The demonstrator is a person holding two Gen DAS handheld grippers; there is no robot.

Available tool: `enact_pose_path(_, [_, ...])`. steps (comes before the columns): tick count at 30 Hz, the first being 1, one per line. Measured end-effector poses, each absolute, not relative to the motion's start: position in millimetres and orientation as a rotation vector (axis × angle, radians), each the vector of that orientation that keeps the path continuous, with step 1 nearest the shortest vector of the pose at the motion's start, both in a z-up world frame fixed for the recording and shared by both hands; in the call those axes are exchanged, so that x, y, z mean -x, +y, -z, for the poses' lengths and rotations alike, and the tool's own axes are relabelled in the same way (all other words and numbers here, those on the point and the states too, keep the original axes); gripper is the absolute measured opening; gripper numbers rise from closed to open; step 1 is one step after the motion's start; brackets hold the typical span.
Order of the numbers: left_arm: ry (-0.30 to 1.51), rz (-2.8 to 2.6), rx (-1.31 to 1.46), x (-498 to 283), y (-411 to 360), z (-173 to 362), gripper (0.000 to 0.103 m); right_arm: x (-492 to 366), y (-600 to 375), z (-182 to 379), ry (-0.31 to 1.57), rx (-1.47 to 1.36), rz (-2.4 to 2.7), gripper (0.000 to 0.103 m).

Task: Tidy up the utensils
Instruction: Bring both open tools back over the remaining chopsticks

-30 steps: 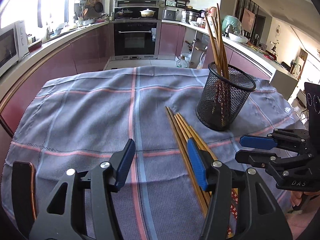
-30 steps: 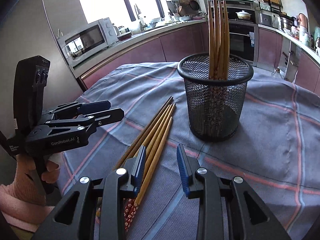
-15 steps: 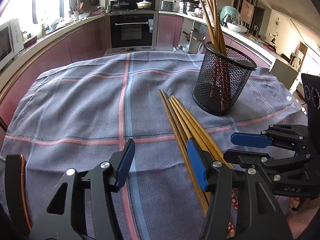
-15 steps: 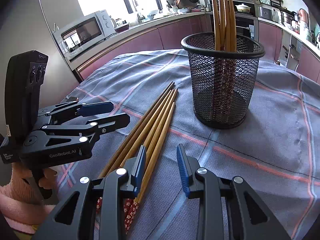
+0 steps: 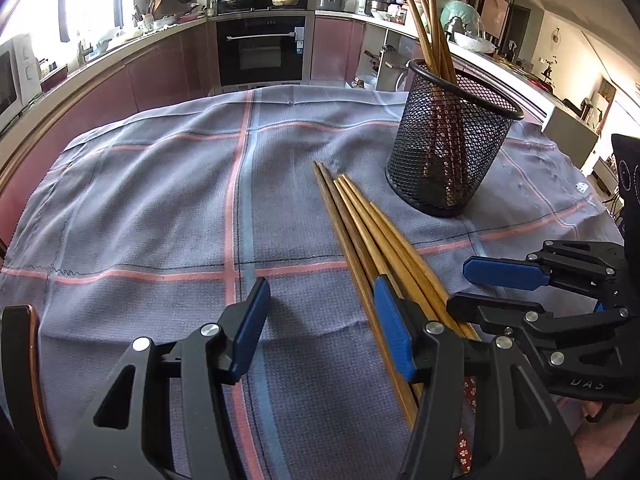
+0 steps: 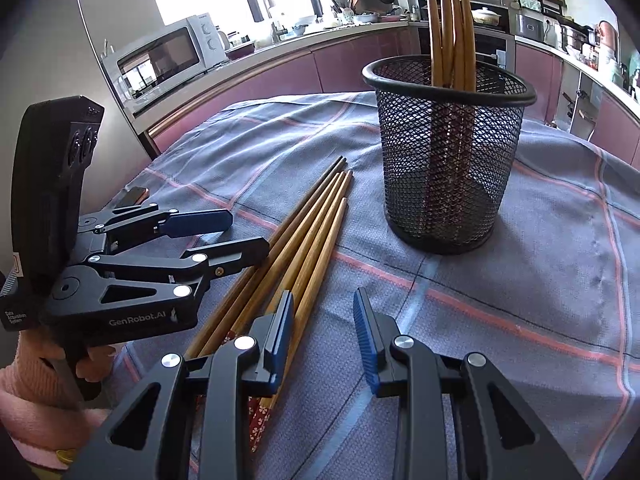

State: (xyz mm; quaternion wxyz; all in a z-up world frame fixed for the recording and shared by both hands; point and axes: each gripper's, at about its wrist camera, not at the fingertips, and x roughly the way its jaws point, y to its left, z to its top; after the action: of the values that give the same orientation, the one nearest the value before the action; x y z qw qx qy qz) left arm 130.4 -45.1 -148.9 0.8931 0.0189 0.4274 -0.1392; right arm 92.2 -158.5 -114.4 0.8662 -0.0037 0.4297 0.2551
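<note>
Several wooden chopsticks (image 5: 368, 224) lie side by side on the grey checked cloth (image 5: 160, 200); they also show in the right wrist view (image 6: 304, 240). A black mesh holder (image 5: 448, 148) stands upright beyond them with several chopsticks in it; it also shows in the right wrist view (image 6: 448, 152). My left gripper (image 5: 320, 332) is open and empty, its right finger over the loose chopsticks. My right gripper (image 6: 322, 340) is open and empty, its left finger over the chopsticks' decorated ends. Each gripper shows in the other's view: the right one (image 5: 480, 288), the left one (image 6: 236, 232).
The cloth covers a table whose copper-rimmed edge (image 5: 28, 360) shows at the near left. Kitchen counters, an oven (image 5: 260, 48) and a microwave (image 6: 164, 56) stand beyond the table.
Both grippers have moved forward and lower toward the loose chopsticks and closer to each other. The holder looms larger. Both stay open.
</note>
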Motion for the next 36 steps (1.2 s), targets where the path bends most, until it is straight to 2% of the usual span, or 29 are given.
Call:
enact_pose_path(10, [0.900,0.294,-0.048,-132.3,-43.3,149.7,0.055,-94.3,-158.3,114.9,0.901,0.016,-0.526,0.029])
enact_pose_path(16, [0.916,0.318,-0.048,-131.1,-41.6,149.3,0.046,-95.6,-162.5,114.9,0.905,0.016,-0.510,0.029])
enact_pose_path(30, [0.929,0.292,-0.067,-154.8,-50.6,150.6,0.040,-100.4,-156.1,116.0,0.908,0.037,-0.502,0.029])
enact_pose_path(36, [0.932,0.294,-0.057,-159.2,-50.7,150.3,0.027,-103.7,-150.6,115.9,0.901,0.057,-0.487,0.029])
